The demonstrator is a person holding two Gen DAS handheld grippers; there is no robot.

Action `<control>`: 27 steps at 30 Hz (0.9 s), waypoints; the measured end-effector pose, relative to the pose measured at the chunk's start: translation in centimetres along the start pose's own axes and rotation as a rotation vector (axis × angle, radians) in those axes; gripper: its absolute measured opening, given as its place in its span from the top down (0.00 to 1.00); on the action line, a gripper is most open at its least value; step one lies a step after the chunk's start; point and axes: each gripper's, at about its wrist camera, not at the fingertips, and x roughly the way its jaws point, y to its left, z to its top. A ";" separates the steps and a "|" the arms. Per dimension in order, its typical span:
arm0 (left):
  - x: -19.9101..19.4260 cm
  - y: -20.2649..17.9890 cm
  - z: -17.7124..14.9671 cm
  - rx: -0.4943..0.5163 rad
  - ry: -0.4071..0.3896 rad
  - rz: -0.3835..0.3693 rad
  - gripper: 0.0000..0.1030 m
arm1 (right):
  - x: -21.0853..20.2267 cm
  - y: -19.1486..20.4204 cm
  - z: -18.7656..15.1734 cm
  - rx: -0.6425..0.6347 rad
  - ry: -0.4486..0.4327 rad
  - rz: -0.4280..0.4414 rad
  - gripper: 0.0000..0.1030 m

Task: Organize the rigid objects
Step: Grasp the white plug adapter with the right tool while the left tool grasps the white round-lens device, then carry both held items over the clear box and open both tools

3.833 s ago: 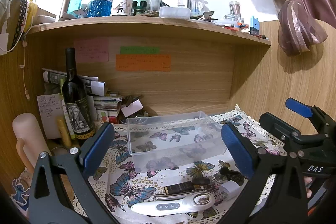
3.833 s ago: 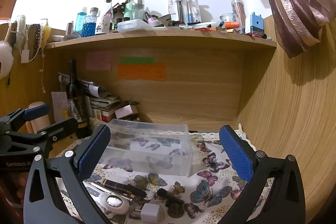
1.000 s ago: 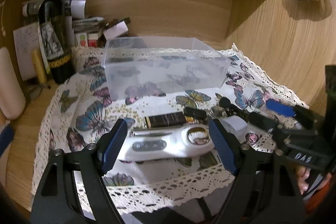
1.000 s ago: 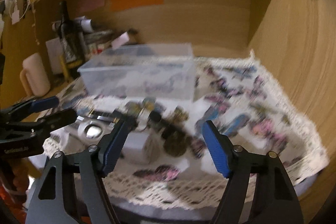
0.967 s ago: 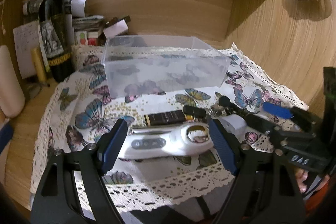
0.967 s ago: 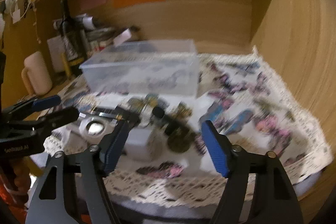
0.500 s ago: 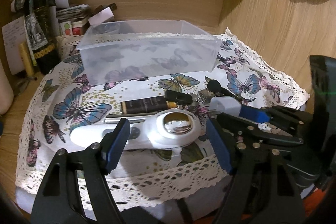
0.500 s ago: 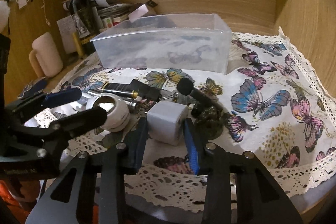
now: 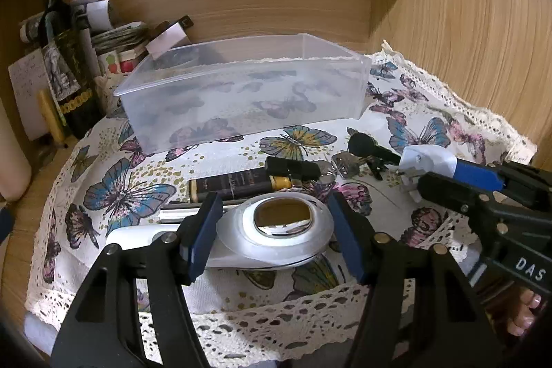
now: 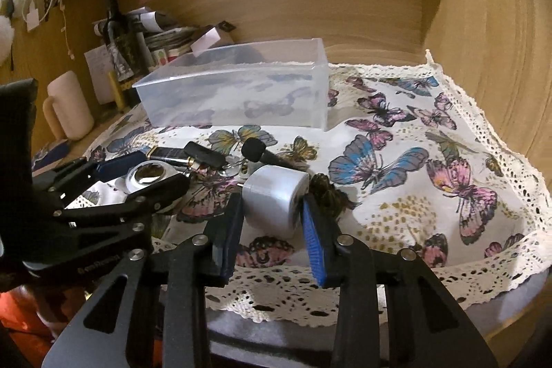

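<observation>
- My right gripper [image 10: 272, 223] has its fingers [image 10: 312, 244] closed against both sides of the white plug adapter [image 10: 274, 195], near the front edge of the butterfly cloth [image 10: 431, 168].
- My left gripper [image 9: 276, 230] straddles the round head of the white handheld device [image 9: 272, 230]; its fingers [image 9: 203, 233] sit just beside the head, and I cannot tell whether they press it.
- Behind the device lie a dark tube [image 9: 238, 187] and a small black microphone [image 9: 369, 149].
- The clear plastic bin [image 9: 241, 88] stands farther back on the table, well apart from both grippers.
- A dark wine bottle [image 9: 65, 64] stands left of the bin.
</observation>
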 end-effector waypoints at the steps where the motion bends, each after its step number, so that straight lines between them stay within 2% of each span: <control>1: -0.2 0.1 0.1 0.008 0.010 0.010 0.39 | -0.2 0.0 0.2 0.001 -0.008 0.002 0.70; 5: -1.5 0.7 0.6 -0.015 -0.010 -0.007 0.39 | -1.0 0.0 0.9 -0.001 -0.051 0.002 0.70; 9: -3.5 1.5 1.6 -0.028 -0.064 -0.004 0.39 | -1.7 0.1 2.2 -0.028 -0.101 -0.003 0.70; 15: -5.7 3.2 5.0 -0.028 -0.144 0.009 0.39 | -2.4 0.3 4.9 -0.048 -0.165 -0.027 0.70; 22: -6.4 4.5 9.3 -0.003 -0.211 0.018 0.39 | -2.1 -0.1 8.9 -0.063 -0.224 -0.053 0.70; 27: -5.1 5.4 12.8 0.000 -0.212 -0.001 0.39 | -1.5 -0.3 11.6 -0.068 -0.261 -0.059 0.70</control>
